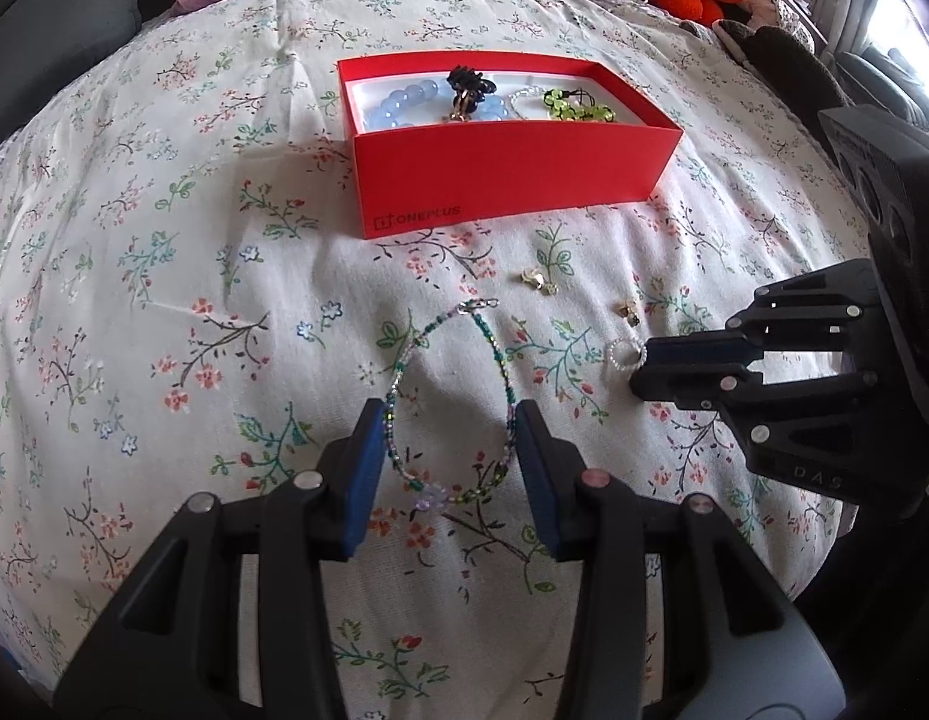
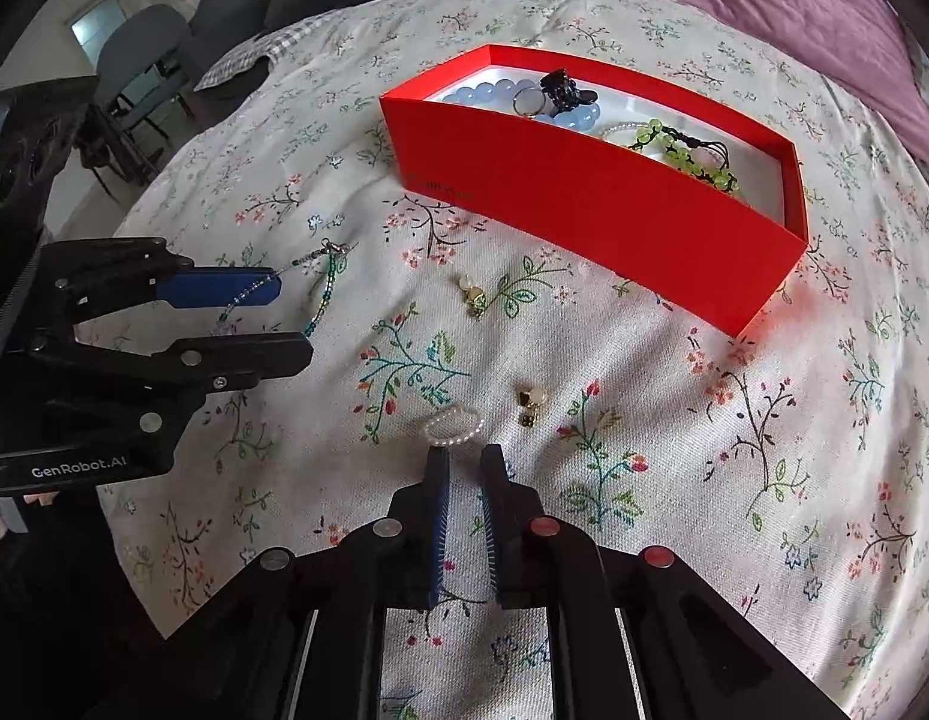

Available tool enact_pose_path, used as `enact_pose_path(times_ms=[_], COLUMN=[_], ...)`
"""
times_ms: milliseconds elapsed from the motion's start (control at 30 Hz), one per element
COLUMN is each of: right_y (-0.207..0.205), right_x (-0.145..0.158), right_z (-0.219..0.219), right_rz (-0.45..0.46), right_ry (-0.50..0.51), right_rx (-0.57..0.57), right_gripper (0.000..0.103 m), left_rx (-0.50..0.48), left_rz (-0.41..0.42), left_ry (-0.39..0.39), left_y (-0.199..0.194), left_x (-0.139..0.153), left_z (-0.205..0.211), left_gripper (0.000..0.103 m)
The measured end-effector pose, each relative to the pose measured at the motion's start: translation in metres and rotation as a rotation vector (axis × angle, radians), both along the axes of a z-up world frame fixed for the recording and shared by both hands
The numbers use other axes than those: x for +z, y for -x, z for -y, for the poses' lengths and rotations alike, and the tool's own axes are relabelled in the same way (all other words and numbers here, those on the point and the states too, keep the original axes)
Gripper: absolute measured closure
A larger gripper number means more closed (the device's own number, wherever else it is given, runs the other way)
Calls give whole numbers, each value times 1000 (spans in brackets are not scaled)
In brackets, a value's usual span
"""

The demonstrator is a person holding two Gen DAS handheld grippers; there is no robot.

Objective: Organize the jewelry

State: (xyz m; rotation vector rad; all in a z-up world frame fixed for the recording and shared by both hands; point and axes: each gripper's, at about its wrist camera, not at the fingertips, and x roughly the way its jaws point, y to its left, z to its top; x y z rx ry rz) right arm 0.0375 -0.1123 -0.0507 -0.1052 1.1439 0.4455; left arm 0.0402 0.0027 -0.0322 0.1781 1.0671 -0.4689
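A: Left wrist view?
B: The left gripper [image 1: 449, 420] gapes wide around the beaded bracelet [image 1: 446, 396] on the floral bedspread [image 1: 164, 240]; the red box [image 1: 512, 180] sits beyond.

A: Right wrist view?
B: The right gripper [image 2: 464, 456], jaws narrowly parted and empty, is just short of the pearl ring [image 2: 453, 425].

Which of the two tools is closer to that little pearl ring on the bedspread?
The right tool. Its tips sit just short of the pearl ring, while the left tool is off to the side, straddling the beaded bracelet.
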Motion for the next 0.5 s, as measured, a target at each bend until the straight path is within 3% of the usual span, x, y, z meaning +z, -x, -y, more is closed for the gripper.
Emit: enact_pose_path(times_ms=[500], right_y=[-6], right_x=[-2], right_z=[-4], right_rz=[-5], right_ry=[-28], right_rx=[-8], right_gripper=[82], left_rx=[4], left_rz=[-6], left_ry=[3], left_y=[1], left_x=[-1], left_z=[-2], left_gripper=[58])
